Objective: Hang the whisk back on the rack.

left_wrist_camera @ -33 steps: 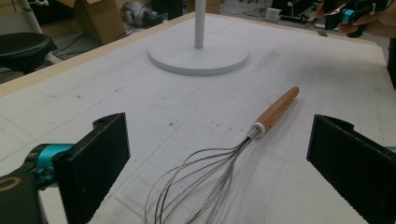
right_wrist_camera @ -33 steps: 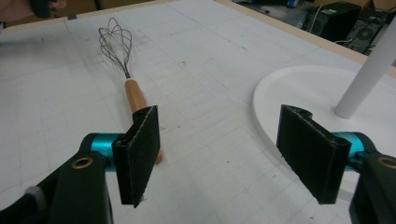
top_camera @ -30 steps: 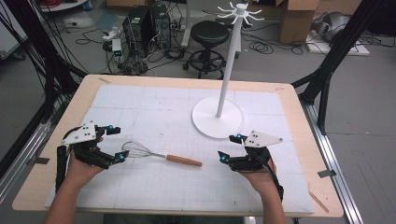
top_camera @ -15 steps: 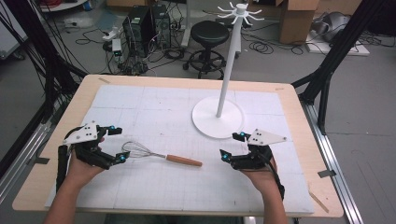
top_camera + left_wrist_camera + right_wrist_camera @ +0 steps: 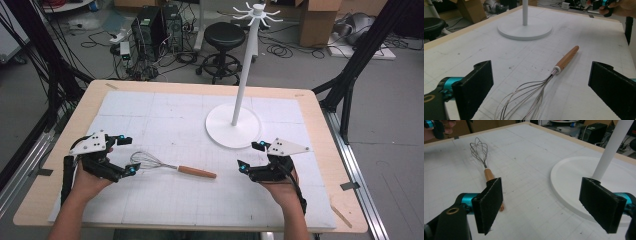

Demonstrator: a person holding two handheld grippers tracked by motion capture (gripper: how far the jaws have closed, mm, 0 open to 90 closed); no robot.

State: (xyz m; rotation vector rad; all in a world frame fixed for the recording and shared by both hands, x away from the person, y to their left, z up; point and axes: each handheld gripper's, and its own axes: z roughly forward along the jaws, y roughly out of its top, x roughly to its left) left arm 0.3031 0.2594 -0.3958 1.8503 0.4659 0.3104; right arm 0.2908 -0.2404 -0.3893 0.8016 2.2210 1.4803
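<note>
**Both hand-held grippers spread, whisk lying between them**

In the high view I see the whisk lying flat on the table, a little left of the frame's centre. Its wire loops point toward the left of the frame and its wooden handle points right.

My left hand-held gripper sits at the lower left of the high view. Its jaws are spread wide, with the wire end of the whisk just beside them. In the left gripper view the wire loops rise from the bottom centre of the frame, between the two black jaws but touching neither, and the handle runs away toward the upper right.

My right hand-held gripper sits at the lower right of the high view, well apart from the handle's end, and its jaws are spread wide too, with nothing between them. In the right gripper view the whisk lies at the upper left, its handle partly hidden behind the left jaw.

The white stand rests on its round base in the centre right of the high view, near the right hand-held gripper, with its pole rising to a ring of hooks at the top of the frame.
</note>
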